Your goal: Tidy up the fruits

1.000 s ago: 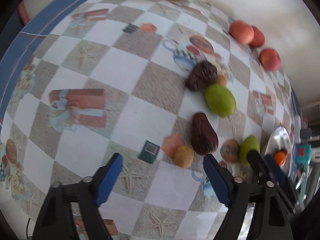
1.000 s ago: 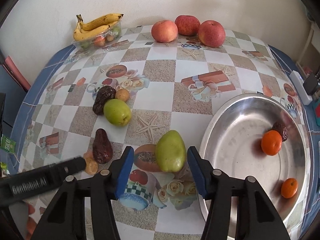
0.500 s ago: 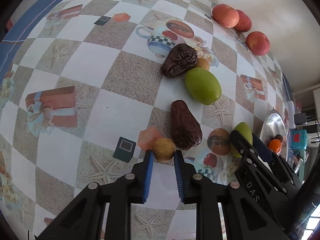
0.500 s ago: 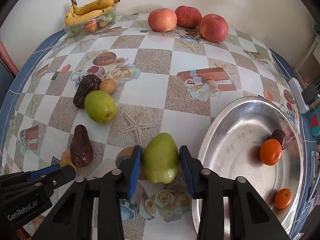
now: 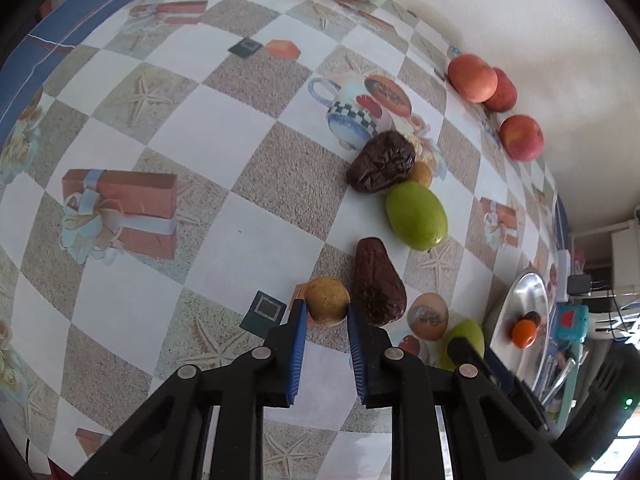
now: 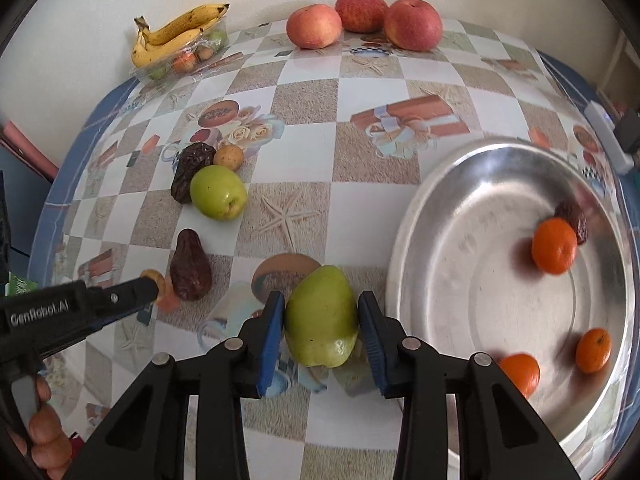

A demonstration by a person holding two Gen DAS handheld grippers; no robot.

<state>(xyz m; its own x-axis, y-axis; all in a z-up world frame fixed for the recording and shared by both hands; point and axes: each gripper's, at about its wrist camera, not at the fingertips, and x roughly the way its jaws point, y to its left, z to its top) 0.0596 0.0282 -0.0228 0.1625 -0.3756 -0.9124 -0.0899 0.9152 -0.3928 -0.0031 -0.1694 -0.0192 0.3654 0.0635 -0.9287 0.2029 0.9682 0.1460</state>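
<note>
My left gripper [image 5: 326, 318] pinches only the near edge of the small brown fruit [image 5: 326, 306], right gripper [image 6: 322, 326] clamps the green fruit [image 6: 320, 316] — the small one may slip out.

At the lower left of the right wrist frame, white lettering reading "GenRobot.AI" runs along the black body of the left claw [image 6: 154, 286]. Nothing else is legible.

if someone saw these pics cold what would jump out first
Probably the pale green pear-shaped fruit pinched between the right gripper's blue pads, just left of the big shiny metal basin holding three small orange tangerines. Next, the left gripper closing on a small round tan fruit beside a wrinkled dark brown fruit.
</note>
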